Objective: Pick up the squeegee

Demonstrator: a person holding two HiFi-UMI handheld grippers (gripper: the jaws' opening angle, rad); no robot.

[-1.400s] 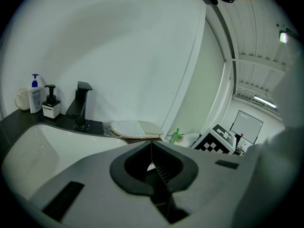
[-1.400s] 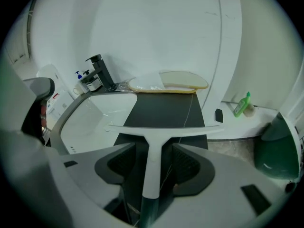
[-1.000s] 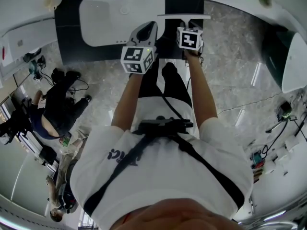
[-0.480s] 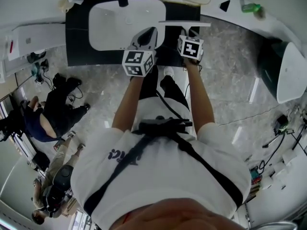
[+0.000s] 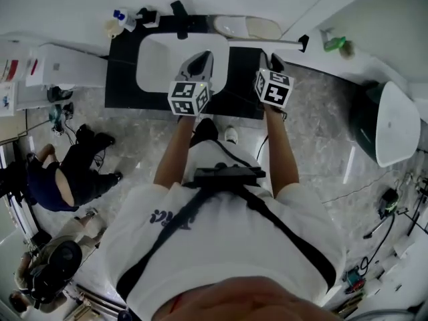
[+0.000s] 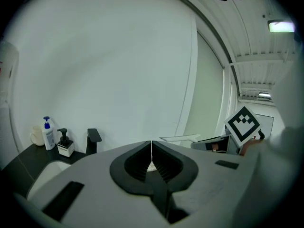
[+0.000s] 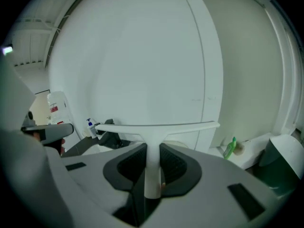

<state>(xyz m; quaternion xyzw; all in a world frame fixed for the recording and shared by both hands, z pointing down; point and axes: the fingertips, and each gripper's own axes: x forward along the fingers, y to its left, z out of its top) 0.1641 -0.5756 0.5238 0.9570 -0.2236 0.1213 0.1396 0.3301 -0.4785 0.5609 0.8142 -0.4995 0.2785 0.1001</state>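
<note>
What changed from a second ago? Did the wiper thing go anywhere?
Both grippers went up. The right gripper carried the squeegee higher, so its blade now shows against the wall. Nothing was grabbed or dropped: the right gripper still pinches the squeegee's handle, and the left gripper is still shut and empty. The soap bottles stayed by the sink.

White sink (image 5: 157, 62) set in black counter (image 5: 124, 79) (green bottle (image 5: 335, 43) well apart).
</note>
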